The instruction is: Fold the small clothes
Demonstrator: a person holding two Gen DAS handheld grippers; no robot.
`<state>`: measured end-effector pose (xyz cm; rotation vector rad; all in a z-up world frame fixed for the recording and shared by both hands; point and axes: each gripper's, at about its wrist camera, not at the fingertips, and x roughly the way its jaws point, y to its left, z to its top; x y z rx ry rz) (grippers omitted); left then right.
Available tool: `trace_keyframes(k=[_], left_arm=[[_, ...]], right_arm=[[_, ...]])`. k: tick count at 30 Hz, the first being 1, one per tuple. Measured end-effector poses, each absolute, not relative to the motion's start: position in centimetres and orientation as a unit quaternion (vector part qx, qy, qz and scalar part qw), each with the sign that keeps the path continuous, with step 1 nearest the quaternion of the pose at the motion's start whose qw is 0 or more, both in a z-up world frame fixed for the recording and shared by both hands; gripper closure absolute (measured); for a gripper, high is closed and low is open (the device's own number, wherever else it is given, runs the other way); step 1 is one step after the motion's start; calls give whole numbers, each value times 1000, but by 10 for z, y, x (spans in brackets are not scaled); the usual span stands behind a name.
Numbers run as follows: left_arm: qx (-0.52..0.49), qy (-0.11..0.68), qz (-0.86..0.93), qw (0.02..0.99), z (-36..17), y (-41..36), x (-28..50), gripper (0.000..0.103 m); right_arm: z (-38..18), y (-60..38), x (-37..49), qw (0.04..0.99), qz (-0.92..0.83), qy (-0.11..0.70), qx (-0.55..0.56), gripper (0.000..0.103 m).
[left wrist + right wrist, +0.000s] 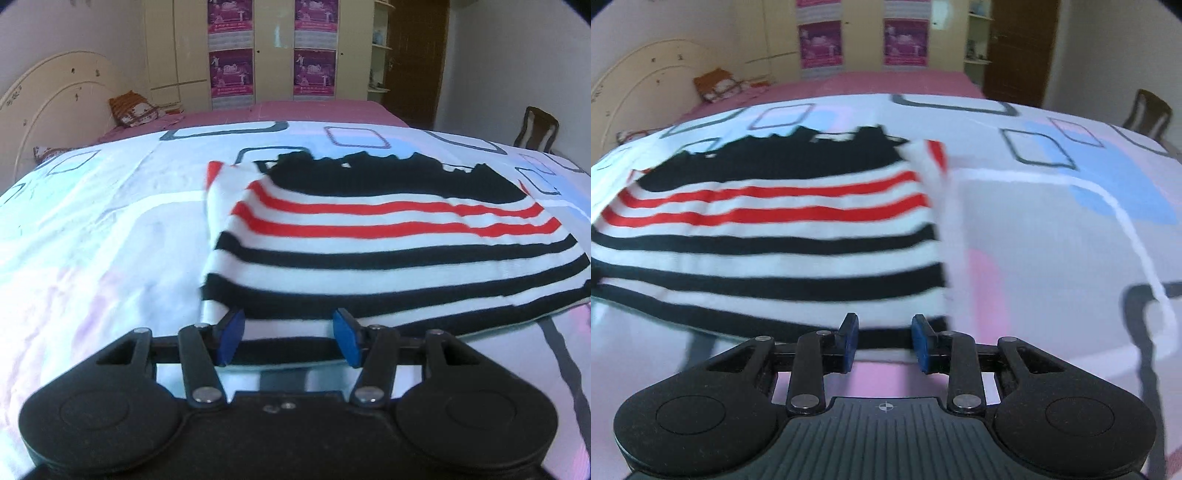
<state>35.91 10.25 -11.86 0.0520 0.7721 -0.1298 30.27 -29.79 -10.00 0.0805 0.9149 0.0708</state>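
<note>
Left wrist: both claws [288, 338] [884, 341] open, low at shirt [369, 236] hem.

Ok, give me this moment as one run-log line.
striped garment: flat on bedsheet | left gripper: open at near hem | right gripper: open at near hem | grasp: none yet

Shirt [373, 236] lies on the bedsheet [92, 229], pillow [133, 109] far behind it

Left gripper [288, 341] jaws apart at near hem of striped shirt [388, 243]; contact unclear, slightly blurred.
</note>
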Motion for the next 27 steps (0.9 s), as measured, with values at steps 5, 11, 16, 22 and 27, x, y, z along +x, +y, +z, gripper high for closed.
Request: trace_keyframes(k=[5,11,16,22,27], left_arm=[[7,381,-61,923,-118,105,363,53],[-10,351,-60,934,-107,113,351,53],[-31,352,-22,935,-111,133,354,55],[-71,391,-24,918,-122,148,367,58],[-53,389,-27,919,-124,144,367,60]], right_arm=[[-97,-293,294,897,26,441,24,75],[-78,-310,291,920,8,389,48,51],[-89,-317,303,903,38,424,56,52],[-98,-317,305,890,45,451,52,96],[-101,-320,286,887,40,457,49,98]])
